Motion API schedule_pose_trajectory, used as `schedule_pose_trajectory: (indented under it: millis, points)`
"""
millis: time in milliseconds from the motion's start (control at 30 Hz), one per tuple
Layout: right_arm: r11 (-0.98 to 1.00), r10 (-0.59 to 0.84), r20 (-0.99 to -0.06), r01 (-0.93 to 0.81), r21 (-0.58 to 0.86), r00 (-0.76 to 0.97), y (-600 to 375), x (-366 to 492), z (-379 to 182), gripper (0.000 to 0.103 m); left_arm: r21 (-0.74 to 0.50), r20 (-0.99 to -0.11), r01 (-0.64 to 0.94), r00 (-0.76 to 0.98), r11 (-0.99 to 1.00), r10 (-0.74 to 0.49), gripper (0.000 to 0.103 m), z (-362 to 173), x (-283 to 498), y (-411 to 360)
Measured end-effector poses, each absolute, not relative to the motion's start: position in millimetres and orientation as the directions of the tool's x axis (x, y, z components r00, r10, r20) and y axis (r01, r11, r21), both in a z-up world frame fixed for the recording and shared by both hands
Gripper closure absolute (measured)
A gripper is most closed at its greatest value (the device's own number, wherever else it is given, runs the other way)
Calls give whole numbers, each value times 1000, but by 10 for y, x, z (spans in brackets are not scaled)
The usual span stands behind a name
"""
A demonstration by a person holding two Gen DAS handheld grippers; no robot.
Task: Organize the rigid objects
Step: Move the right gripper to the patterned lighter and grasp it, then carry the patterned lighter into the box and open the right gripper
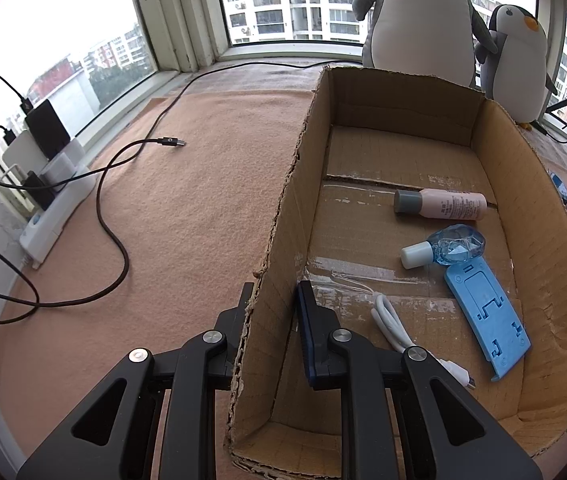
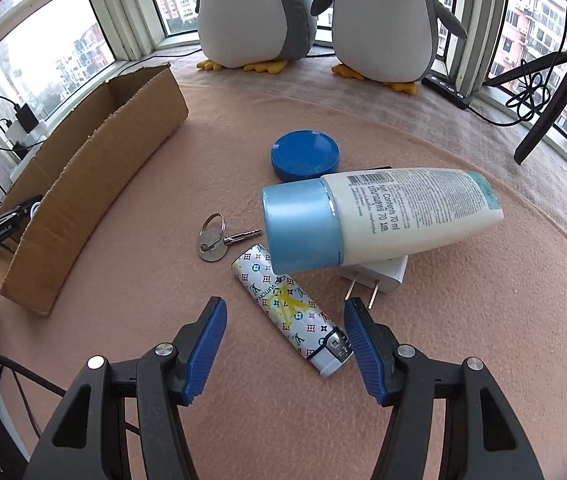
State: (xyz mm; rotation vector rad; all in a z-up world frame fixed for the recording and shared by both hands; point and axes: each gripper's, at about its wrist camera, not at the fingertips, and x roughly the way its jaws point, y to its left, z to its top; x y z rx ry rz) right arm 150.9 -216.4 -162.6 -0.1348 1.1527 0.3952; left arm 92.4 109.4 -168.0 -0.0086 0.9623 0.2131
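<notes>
The cardboard box (image 1: 411, 168) sits on the peach-covered counter (image 1: 187, 216); the left tool (image 1: 273, 300) is clenched on its near side wall. At the box's 3 o'clock, the lotion tube (image 2: 383, 216) leans on a white charger (image 2: 379, 276). The right tool (image 2: 285, 320) hangs released, its pads either side of a patterned lighter (image 2: 287, 308).

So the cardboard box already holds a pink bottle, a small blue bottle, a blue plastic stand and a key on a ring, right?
Not quite. The brown cardboard box holds those first three plus a white cable, as the left wrist view shows. The silver key on a ring lies outside on the carpet, in the right wrist view.
</notes>
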Motion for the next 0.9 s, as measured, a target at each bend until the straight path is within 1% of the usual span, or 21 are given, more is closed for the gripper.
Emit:
schedule_pose_trajectory:
  millis: [167, 233, 367, 433, 467, 500, 900]
  points:
    - [921, 223, -913, -380, 83, 341, -2118, 1567, -1679, 49, 88, -815, -184, 552, 979, 177, 86, -1680, 927, 1091]
    - [921, 216, -915, -383, 75, 340, -2097, 1584, -1675, 57, 88, -814, -184, 553, 979, 177, 86, -1680, 926, 1092]
    - [921, 199, -920, -386, 58, 337, -2089, 1592, -1666, 70, 87, -814, -186, 553, 979, 178, 86, -1681, 923, 1098]
    - [918, 192, -923, -393, 49, 334, -2079, 1568, -1662, 79, 88, -814, -186, 553, 979, 178, 86, -1682, 924, 1097]
    - [917, 190, -924, -396, 46, 333, -2077, 1554, -1659, 81, 87, -814, -186, 554, 979, 178, 86, -1682, 923, 1099]
    - [916, 194, -924, -397, 51, 330, -2076, 1538, -1658, 82, 87, -814, -186, 553, 979, 178, 86, -1681, 924, 1097]
    - [924, 199, -917, -377, 59, 345, -2014, 1309, -1596, 82, 86, -813, -185, 555, 979, 176, 86, -1680, 921, 1095]
